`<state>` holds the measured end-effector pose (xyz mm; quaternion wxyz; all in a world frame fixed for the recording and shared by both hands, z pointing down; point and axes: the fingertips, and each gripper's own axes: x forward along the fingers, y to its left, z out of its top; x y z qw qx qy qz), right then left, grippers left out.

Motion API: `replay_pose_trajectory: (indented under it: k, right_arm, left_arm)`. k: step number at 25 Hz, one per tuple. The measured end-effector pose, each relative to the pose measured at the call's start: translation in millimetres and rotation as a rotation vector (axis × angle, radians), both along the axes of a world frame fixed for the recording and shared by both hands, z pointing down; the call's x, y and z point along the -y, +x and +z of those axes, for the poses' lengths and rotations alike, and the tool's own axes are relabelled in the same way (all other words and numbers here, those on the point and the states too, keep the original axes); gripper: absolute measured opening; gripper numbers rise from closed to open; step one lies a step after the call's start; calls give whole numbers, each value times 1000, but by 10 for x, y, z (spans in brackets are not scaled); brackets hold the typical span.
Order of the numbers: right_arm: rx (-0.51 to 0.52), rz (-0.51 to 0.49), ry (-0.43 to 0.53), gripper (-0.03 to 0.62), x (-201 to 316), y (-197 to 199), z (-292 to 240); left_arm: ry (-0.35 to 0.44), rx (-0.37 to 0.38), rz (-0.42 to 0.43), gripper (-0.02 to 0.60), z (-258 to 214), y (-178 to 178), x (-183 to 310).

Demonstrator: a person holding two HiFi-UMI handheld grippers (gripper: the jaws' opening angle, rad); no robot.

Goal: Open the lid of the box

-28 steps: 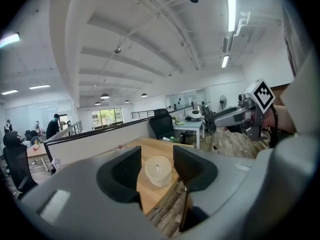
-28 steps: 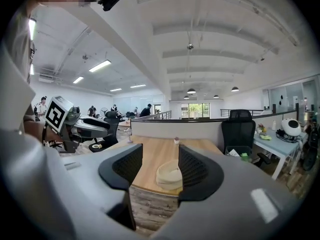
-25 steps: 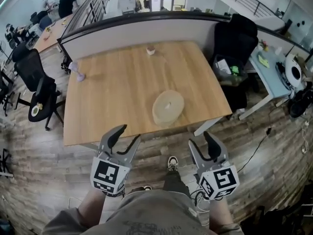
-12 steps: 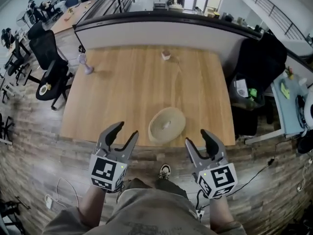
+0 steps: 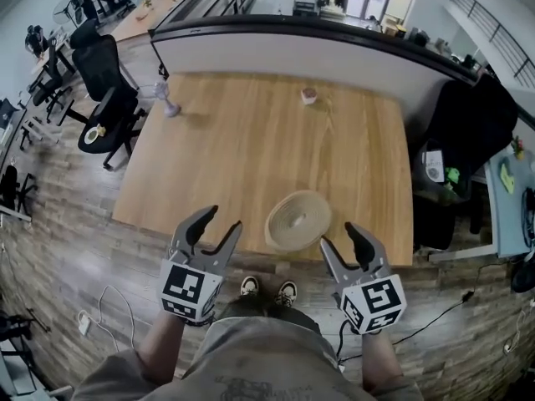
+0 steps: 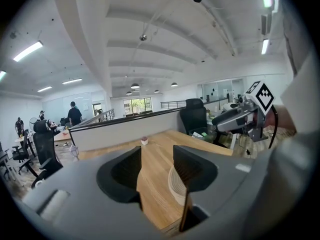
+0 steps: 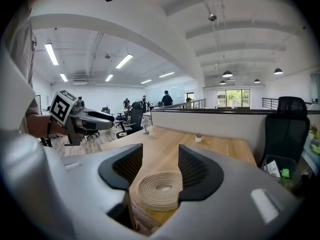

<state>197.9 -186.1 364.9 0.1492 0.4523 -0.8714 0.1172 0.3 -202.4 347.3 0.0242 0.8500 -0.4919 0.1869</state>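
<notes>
- the box (image 5: pixel 298 220), round, flat and made of coiled rope, lies with its lid (image 5: pixel 294 217) on, on the table (image 5: pixel 242 149), close to the front edge and right of that edge's middle.
- the left gripper (image 5: pixel 219 220) is released: its jaws stand apart with nothing between them. in its own view only bare tabletop shows in the gap, and part of the box peeks out beside the right-hand jaw.
- the right gripper (image 5: pixel 341 236) is released too, its jaws apart. in its own view the box sits in the gap but further ahead on the table, and neither pad touches it.
- in the head view both grippers are at the near side of the table, pointing forward and a little down, with the box between them. the right one is just beside the box and the left one is further off.
- neither gripper touches the box or the lid.
- a small pot (image 5: pixel 309 96) stands near the far edge of the table, well apart from the box.
- a clear glass (image 5: pixel 170 107) stands at the far left corner.
- a curved screen (image 5: pixel 292 53) runs along the far side of the table.
- a black chair (image 5: pixel 104 65) stands on the floor left of the table.
- the person's shoes (image 5: pixel 287 291) show on the plank floor below the front edge, between the two grippers.
</notes>
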Motion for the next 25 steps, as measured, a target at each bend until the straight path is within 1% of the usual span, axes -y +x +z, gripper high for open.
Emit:
replay_pose_trajectory:
  k: [5,8,11,13,16,17,20,21,22,25]
  right_arm:
    - [-19,-2,-22,209,75,-146,124]
    - [-52,-20,-51,209,98,-265,265]
    - [-70,-55,-87,209,101,-427,430]
    - [-94,-80,-115,209,105,-522,563]
    - [-136,-127,-160,209,100,-666,786]
    - [-150,-141,-173,209,99,-714,863]
    - [-198,-175,-214,209,83,-822,1099]
    - [-213,-185,-229,209,66,-849,1178]
    - [-227,-197,-245,209,47,-877,1254]
    - [-256,-230,-285,209,9,-971,1471]
  left_arm:
    - [-24,15,49,202,112,-77,15]
    - [-58,8,85,202,238,-96,29]
    - [-84,-5,159,202,397,-38,31]
    - [-97,6,225,204,541,57,34]
    - [-127,33,316,211,844,191,18]
    - [-140,43,341,228,969,219,7]
    - [-196,66,406,239,1427,286,-73]
    - [-216,73,428,259,1580,317,-110]
    - [-233,84,450,262,1728,348,-142]
    - [-259,120,500,281,2144,436,-192]
